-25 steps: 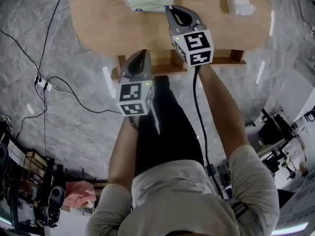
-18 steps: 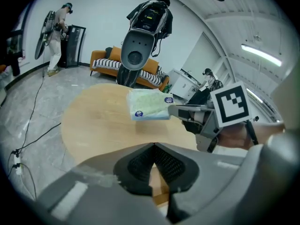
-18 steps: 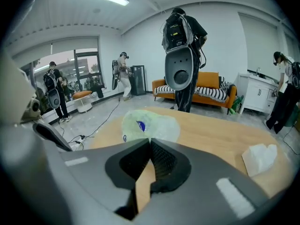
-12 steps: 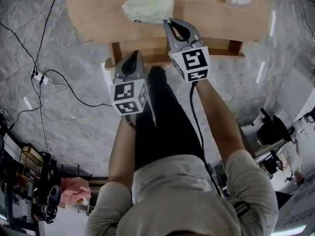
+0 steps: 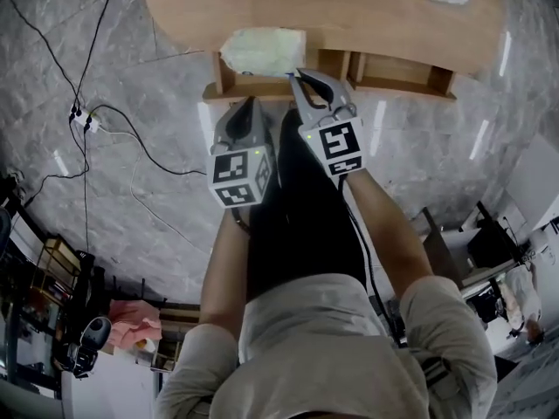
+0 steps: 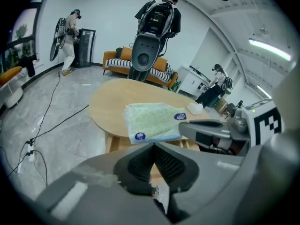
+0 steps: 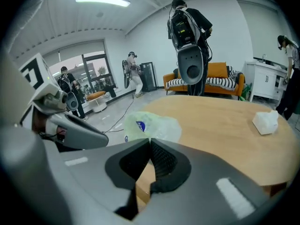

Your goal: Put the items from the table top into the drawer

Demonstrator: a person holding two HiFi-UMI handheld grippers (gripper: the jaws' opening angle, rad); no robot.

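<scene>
Head view: right gripper [image 5: 298, 77], jaws pinched on the edge of the green packet [image 5: 262, 51], holds it over the open drawer [image 5: 218, 78]; carrying step, apparently. Left gripper view: left gripper [image 6: 153, 145] closed, empty. Right gripper view: white packet [image 7: 265, 122] on table [image 7: 220, 121]; next, lower and release inside drawer.

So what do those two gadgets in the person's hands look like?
The left gripper and right gripper are grey plastic, with black ribbed pads. Each carries a white cube with black square markers. A black cable trails from the right one. The person wears a beige short-sleeved shirt.
</scene>
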